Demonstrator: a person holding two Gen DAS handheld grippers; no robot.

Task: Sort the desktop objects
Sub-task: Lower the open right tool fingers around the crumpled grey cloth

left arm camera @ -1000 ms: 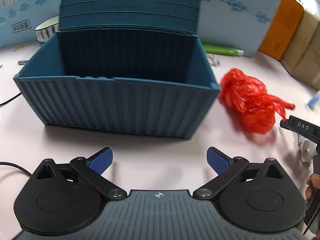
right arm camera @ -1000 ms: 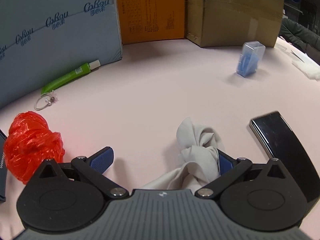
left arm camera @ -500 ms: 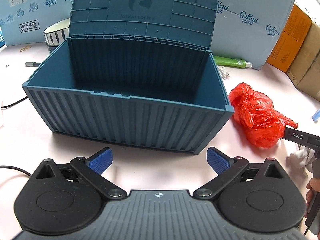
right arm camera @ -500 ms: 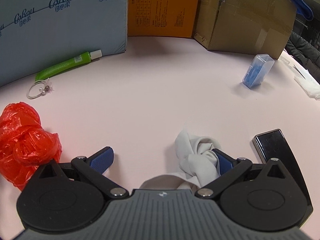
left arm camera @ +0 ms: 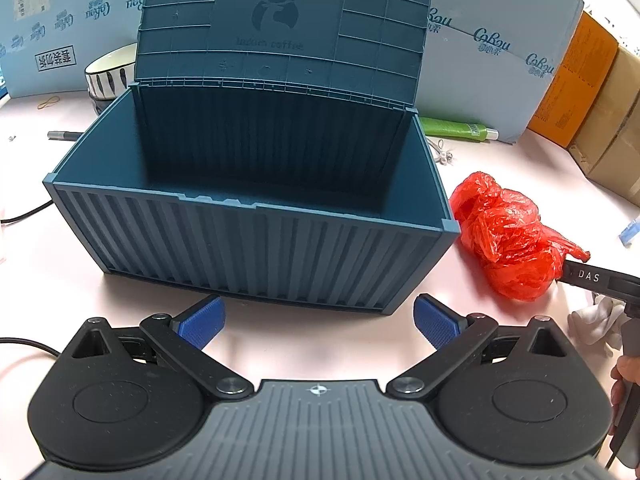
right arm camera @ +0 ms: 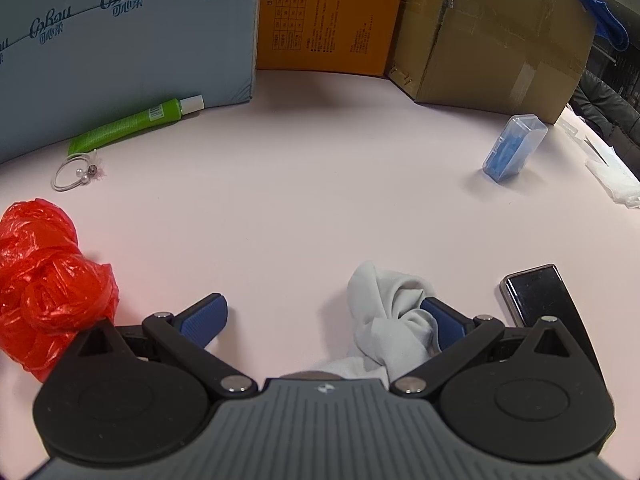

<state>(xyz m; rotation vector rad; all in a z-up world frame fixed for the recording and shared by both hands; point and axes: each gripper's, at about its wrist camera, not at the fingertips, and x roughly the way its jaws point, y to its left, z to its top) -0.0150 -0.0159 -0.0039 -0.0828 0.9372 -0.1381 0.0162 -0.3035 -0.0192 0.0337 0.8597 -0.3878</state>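
A dark teal container-style box point(left arm camera: 248, 236) stands open on the pink table, lid raised at the back, its inside bare as far as I see. My left gripper point(left arm camera: 318, 322) is open just in front of its near wall, holding nothing. A crumpled red plastic bag point(left arm camera: 508, 236) point(right arm camera: 44, 284) lies right of the box. My right gripper point(right arm camera: 322, 322) is open, low over the table, with a grey-white cloth point(right arm camera: 394, 320) bunched against its right finger. A black phone point(right arm camera: 536, 296) lies just right of the cloth.
A green tube point(right arm camera: 132, 124) and a pearl hair tie point(right arm camera: 78, 170) lie by the blue cartons at the back. A clear case of blue items point(right arm camera: 512, 148) stands far right near cardboard boxes point(right arm camera: 492, 32). A striped bowl point(left arm camera: 110, 70) and a pen point(left arm camera: 64, 135) sit left of the box.
The left gripper has drawn back from the box, so more of the lid and table shows. The right gripper has pulled back slightly; the cloth stays against its right finger.
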